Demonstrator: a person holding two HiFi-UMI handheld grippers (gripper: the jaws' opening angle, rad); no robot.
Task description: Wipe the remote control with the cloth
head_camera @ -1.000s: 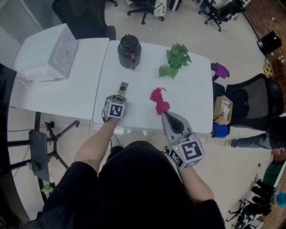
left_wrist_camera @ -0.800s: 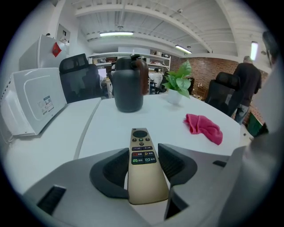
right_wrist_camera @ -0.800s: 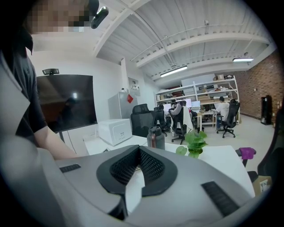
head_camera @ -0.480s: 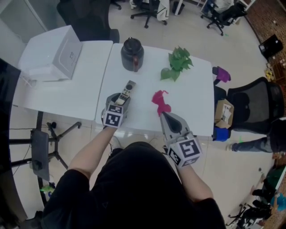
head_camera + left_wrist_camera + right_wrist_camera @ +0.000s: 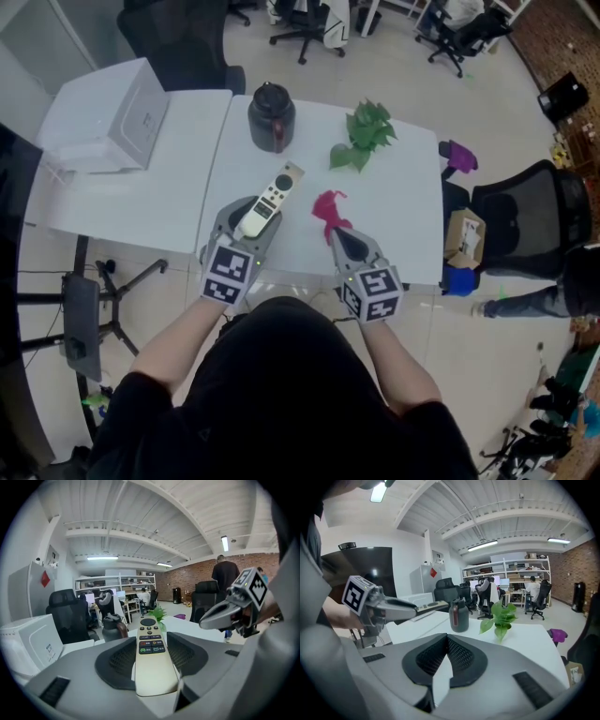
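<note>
The left tongs are closed on the remote control, which is pinched at its lower end with its buttons facing up. Since a second ago it has been raised off the white surface, where it lay beside the tongs, and it is now held in the air, angled up and to the right. The first part of the job can thus be judged done: the remote is in hand and presented for wiping.

The pink cloth is left crumpled on the surface where it was, just ahead of the right tongs. These are pressed together with nothing between them and have been brought slightly lower toward the cloth. The cloth has not yet been taken, so no wiping has begun; the right tongs would have to be spread first.
</note>
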